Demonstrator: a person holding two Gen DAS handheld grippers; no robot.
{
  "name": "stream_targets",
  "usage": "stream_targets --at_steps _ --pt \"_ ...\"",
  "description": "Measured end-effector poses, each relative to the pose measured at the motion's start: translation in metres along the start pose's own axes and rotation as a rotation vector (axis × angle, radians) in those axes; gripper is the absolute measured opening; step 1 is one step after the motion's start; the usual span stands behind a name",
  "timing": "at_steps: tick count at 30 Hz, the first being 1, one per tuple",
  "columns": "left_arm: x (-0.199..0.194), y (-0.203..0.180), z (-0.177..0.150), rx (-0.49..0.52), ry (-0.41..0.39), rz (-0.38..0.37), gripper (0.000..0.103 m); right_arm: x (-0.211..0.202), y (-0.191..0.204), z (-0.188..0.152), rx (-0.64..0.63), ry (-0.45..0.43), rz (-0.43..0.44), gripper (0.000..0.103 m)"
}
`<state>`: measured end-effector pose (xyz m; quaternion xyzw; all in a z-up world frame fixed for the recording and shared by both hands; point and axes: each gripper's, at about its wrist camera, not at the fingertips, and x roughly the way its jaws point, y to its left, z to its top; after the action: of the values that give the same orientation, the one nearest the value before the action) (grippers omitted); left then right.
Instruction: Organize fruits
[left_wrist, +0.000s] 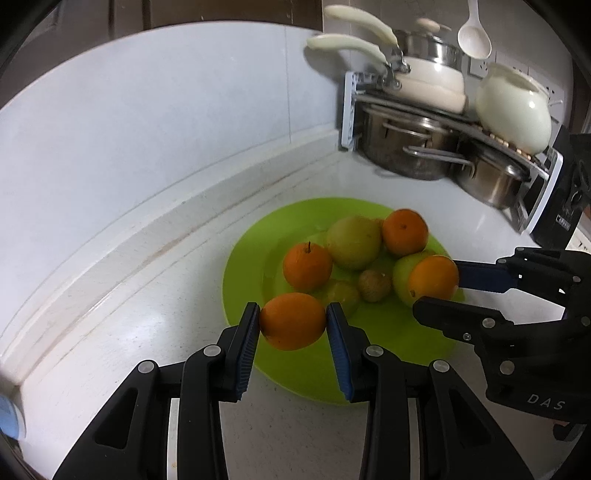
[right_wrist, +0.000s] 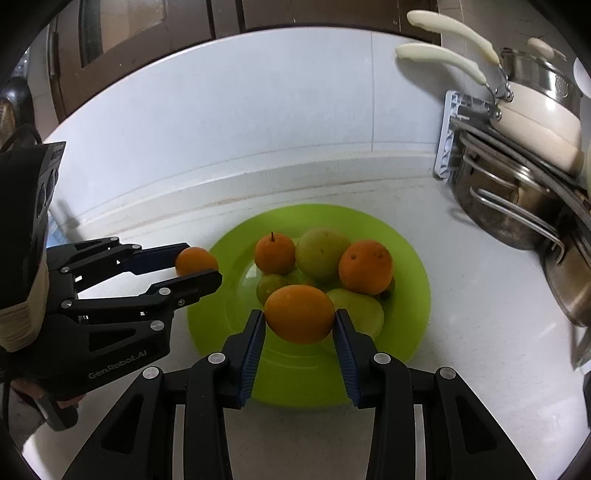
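Note:
A lime-green plate (left_wrist: 388, 347) (right_wrist: 410, 243) on the white counter holds two oranges (left_wrist: 307, 266) (right_wrist: 365, 266), yellow-green fruits (left_wrist: 354, 242) (right_wrist: 322, 253) and a small brown fruit (left_wrist: 374, 285). My left gripper (left_wrist: 292, 320) is shut on an orange (left_wrist: 292, 320) above the plate's left rim; it also shows in the right wrist view (right_wrist: 197, 266), holding that orange (right_wrist: 195, 259). My right gripper (right_wrist: 299, 318) is shut on another orange (right_wrist: 299, 318) above the plate; in the left wrist view the right gripper (left_wrist: 439, 286) holds this orange (left_wrist: 433, 277) over the plate's right side.
A white rack (left_wrist: 349, 110) at the back right holds steel pots (left_wrist: 406, 147) (right_wrist: 513, 206), a cream pan (left_wrist: 424, 77) and a cream pot (left_wrist: 513, 110). The white backsplash wall (left_wrist: 166, 129) runs behind the plate. A black appliance (left_wrist: 569, 192) stands far right.

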<state>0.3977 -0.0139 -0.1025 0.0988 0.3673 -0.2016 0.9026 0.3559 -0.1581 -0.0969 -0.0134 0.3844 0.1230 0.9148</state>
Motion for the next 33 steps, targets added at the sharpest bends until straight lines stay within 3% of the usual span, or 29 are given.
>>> stream_targets --at_steps 9,18,21,23,27,33 --pt "-0.001 0.002 -0.001 -0.004 -0.002 0.011 0.040 0.006 -0.001 0.000 0.008 -0.002 0.010 0.039" --pt "-0.037 0.003 -0.010 -0.064 -0.025 0.074 0.047 -0.013 0.006 -0.007 0.020 -0.019 0.008 0.039" --pt "-0.057 0.001 -0.016 -0.095 -0.043 0.104 0.054 -0.024 0.008 -0.010 0.026 -0.031 0.002 0.039" --pt "-0.069 -0.001 -0.019 -0.108 -0.051 0.127 0.065 -0.033 0.011 -0.013 0.029 -0.039 -0.003 0.042" --pt "-0.097 -0.007 -0.028 -0.129 -0.068 0.181 0.075 -0.057 0.016 -0.020 0.034 -0.076 -0.024 0.055" --pt "-0.133 -0.017 -0.044 -0.149 -0.099 0.164 0.090 -0.092 0.025 -0.034 0.047 -0.114 -0.052 0.066"
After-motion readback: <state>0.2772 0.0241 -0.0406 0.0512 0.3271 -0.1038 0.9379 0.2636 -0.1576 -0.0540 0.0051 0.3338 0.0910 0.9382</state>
